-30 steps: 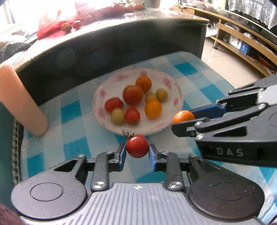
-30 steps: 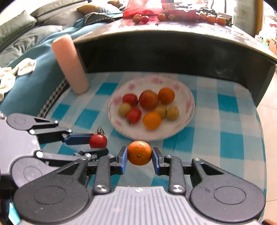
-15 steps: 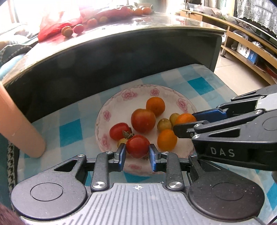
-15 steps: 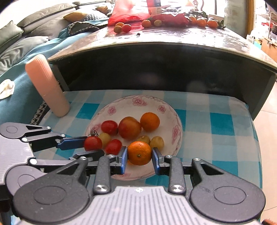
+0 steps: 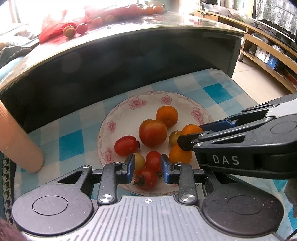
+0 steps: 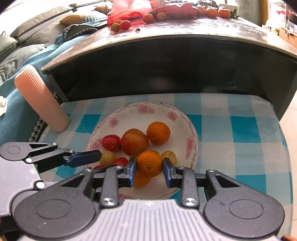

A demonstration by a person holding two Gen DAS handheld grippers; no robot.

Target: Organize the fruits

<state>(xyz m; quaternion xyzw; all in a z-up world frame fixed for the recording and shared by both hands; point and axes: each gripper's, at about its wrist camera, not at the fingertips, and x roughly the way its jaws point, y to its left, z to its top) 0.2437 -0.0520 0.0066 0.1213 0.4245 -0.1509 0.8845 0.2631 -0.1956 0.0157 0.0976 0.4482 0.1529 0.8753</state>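
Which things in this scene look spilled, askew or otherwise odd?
Loose tomatoes and small oranges lie scattered beside a red plastic bag on the dark glossy tabletop, not on the floral white plate. A ribbed pink cylinder leans tilted against the table edge. Nothing looks damaged.

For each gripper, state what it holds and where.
Right gripper: an orange, gripped at its sides. Left gripper: nothing.

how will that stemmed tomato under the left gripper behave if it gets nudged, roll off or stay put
The stemmed tomato is round and glossy, so it would probably roll at a light push. It lies on the plate near the front rim, which looks raised and may stop it. The left gripper has its jaws apart around it; the skin looks thin, so a hard squeeze could bruise it.
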